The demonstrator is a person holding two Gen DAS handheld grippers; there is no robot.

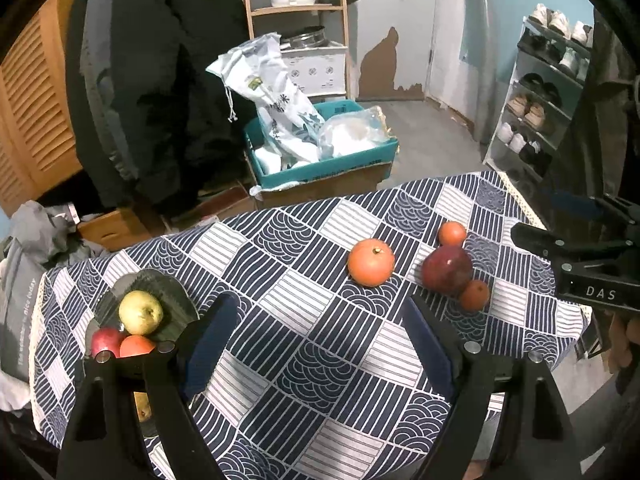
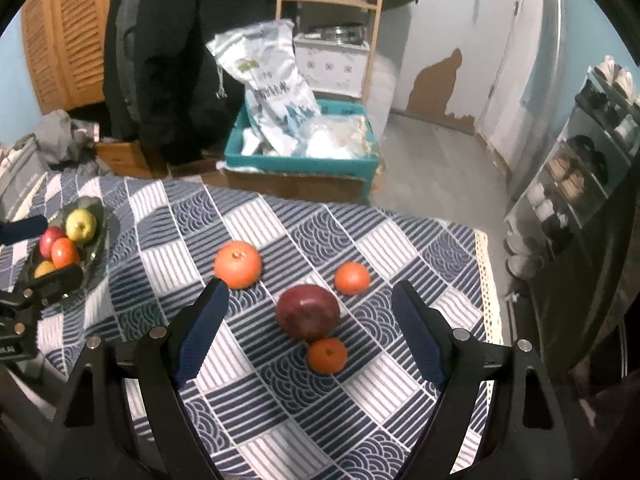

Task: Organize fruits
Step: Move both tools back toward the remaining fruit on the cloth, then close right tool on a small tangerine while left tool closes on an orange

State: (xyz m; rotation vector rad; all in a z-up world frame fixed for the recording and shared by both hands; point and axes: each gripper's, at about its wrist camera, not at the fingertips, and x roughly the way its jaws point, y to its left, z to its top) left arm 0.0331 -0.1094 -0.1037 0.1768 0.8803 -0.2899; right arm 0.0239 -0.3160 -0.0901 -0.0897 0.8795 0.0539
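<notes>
On the patterned tablecloth (image 2: 280, 400) lie a large orange (image 2: 237, 264), a dark red apple (image 2: 308, 311) and two small tangerines, one behind the apple (image 2: 352, 278) and one in front of it (image 2: 327, 355). My right gripper (image 2: 310, 320) hovers open above them, the apple between its fingers but untouched. A dark glass dish (image 1: 168, 292) at the table's left holds a yellow-green apple (image 1: 141, 312), a red apple (image 1: 106, 342) and an orange fruit (image 1: 136, 346). Beside that dish my left gripper (image 1: 320, 320) stands open and empty. The same large orange (image 1: 371, 262) and dark red apple (image 1: 447, 269) show in the left wrist view.
Beyond the table's far edge a teal box (image 2: 300, 164) with plastic bags sits on the floor. A wooden shelf (image 2: 332, 0) with a white pot stands behind it, dark coats (image 2: 168, 60) hang at the left, and a shoe rack (image 2: 580, 176) lines the right.
</notes>
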